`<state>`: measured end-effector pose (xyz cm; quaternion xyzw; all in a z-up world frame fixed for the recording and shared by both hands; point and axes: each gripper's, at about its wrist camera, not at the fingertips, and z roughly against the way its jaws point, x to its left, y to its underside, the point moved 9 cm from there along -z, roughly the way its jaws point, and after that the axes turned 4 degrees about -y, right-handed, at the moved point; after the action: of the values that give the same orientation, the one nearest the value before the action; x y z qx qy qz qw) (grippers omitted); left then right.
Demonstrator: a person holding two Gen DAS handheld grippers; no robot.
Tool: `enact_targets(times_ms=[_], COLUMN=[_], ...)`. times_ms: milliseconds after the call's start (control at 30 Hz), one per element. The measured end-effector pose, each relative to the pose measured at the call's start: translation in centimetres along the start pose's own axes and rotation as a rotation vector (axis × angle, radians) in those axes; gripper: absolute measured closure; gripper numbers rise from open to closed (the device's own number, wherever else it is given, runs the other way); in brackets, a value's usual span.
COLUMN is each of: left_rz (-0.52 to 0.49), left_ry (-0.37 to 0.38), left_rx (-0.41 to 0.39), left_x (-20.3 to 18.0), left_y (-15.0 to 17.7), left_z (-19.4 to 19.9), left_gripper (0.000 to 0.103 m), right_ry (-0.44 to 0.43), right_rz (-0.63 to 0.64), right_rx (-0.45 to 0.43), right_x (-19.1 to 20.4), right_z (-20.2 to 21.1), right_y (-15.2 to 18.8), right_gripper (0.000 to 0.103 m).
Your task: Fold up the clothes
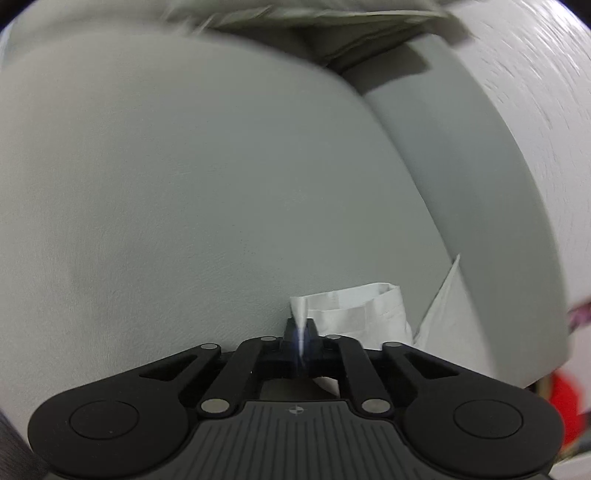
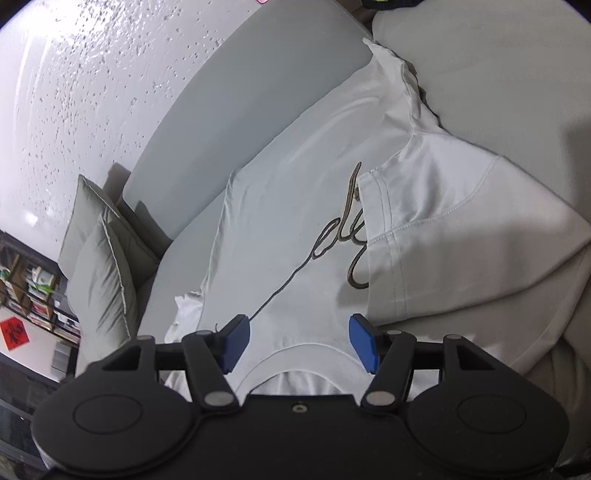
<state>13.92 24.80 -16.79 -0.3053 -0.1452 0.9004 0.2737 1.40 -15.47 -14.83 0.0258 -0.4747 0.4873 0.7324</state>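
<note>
White shirt spread flat on the sofa for folding: left gripper, jaws clenched, pinches a sleeve hem; right gripper, jaws released, hovers over the collar.

The grey sofa seat lies wide and bare ahead of the left gripper, so a gripper can pass there. The way is closed on the right by the sofa backrest and far ahead by a cushion. In the right wrist view, the white T-shirt covers the seat, two pillows block the far end, and the speckled wall stands behind.
</note>
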Motion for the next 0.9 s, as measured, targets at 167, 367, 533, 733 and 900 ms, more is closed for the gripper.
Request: enact_targets(times_ms=[167,367,533,733,900], left_rz=[-0.51,-1.102,-1.437,-1.372,-0.872], left_ry=[-0.111,-0.033,-0.057,0.025,0.092], left_rx=[-0.282,-0.503,-0.357,-0.238,-0.118], left_x=[-8.7,-18.6,-16.8,-13.6,-10.3], left_y=[1.6,12.4,21.2,20.4,12.7], left_z=[4.9,9.7,7.7,10.1,9.4], left_gripper=[0.099,0.099,0.084,0.057,0.05], right_ry=[-0.003,-0.011,-0.013,-0.017,-0.015], right_rz=[-0.018,-0.019,-0.047,-0.044,-0.043], right_rx=[-0.009,-0.021,-0.041,-0.041,-0.048], right_x=[-0.4,-0.4,-0.9,-1.2,-1.4], right_z=[0.5,1.0,1.5,2.1,2.3], right_y=[-0.2,-0.6,-1.1,-1.3,-1.5], right_gripper=[0.045,0.044,0.04,0.037,0.036])
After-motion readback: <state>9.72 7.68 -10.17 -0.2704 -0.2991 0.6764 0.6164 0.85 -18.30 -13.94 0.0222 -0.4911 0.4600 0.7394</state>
